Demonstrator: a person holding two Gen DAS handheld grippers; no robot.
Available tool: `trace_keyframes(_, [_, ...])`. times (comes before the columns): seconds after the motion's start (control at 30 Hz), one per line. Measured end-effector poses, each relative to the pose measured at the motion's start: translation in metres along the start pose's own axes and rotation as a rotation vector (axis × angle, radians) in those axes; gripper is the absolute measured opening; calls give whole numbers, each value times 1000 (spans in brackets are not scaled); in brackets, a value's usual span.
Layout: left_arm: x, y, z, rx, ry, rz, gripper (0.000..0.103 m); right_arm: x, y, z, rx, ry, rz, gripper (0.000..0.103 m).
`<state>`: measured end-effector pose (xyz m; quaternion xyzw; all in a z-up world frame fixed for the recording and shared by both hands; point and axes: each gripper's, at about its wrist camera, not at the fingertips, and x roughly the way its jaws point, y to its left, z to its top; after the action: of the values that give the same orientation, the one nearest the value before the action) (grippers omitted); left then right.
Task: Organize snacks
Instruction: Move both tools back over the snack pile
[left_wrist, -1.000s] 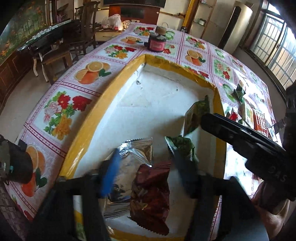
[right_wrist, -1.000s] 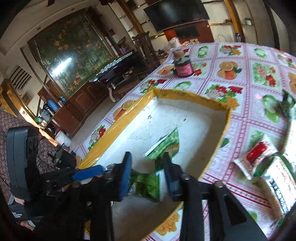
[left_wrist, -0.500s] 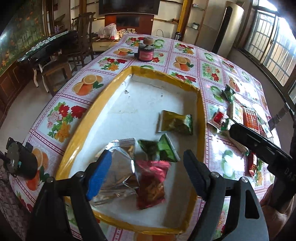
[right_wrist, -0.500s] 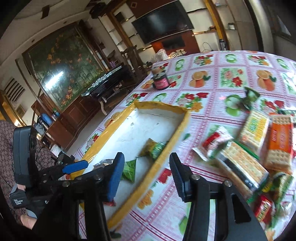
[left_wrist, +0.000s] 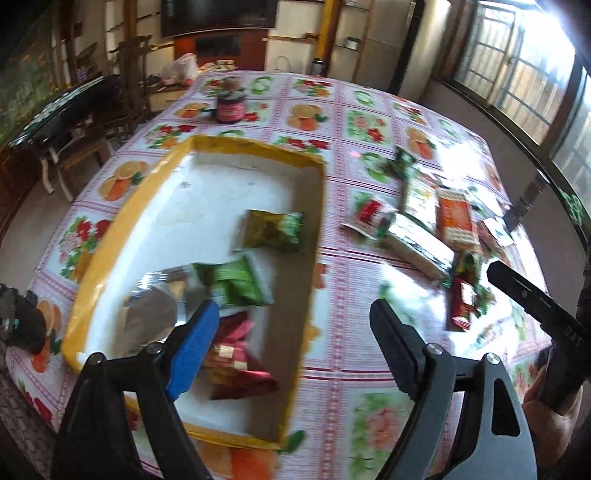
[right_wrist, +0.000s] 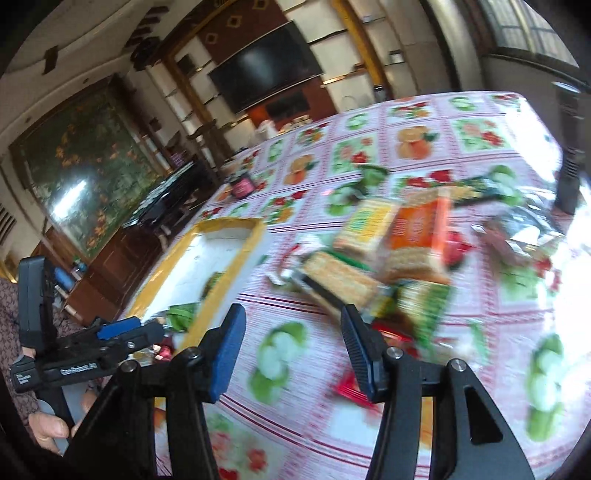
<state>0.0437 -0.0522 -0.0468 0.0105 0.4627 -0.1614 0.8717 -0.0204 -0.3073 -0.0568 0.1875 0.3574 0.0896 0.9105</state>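
Left wrist view, snacks in the box: a green packet (left_wrist: 236, 282), an olive-green packet (left_wrist: 273, 230), a silver foil packet (left_wrist: 151, 314) and a dark red packet (left_wrist: 236, 363) lie on the white floor of the yellow-rimmed box (left_wrist: 122, 225); the green one overlaps the silver one, the red one sits nearest the camera.
Loose snacks: on the tablecloth (left_wrist: 343, 314) to the right of the box lie an orange cracker pack (left_wrist: 456, 218), a long wrapped cracker pack (left_wrist: 417, 245), a red-and-white packet (left_wrist: 367, 218) and a small red bar (left_wrist: 463, 304), bunched close together, some touching; motion blur hides finer detail.
Left gripper (left_wrist: 291, 343): spread wide, holding nothing, with the blue finger over the box's near end and the black finger over bare cloth.
Right wrist view, right gripper (right_wrist: 291, 349): spread apart and empty, above the cloth just before the loose pile, where a yellow-green cracker pack (right_wrist: 369, 225) and the orange cracker pack (right_wrist: 417, 227) lie side by side.
Box from that view: to the left of the pile, with the left gripper at its near end.
Jar: a dark jar with pink label (left_wrist: 231, 105) stands on the cloth beyond the box's far end, well apart from the snacks.
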Motion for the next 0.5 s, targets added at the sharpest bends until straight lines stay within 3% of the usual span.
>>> trace_keyframes(0.27, [8,-52,-6,83,36,-87,85,-30,-39,-13,43,-16,-102,58])
trace_keyframes(0.5, [18,-90,-12,141,77,-133,85,-40,-58,-19,72,-23,-131,58])
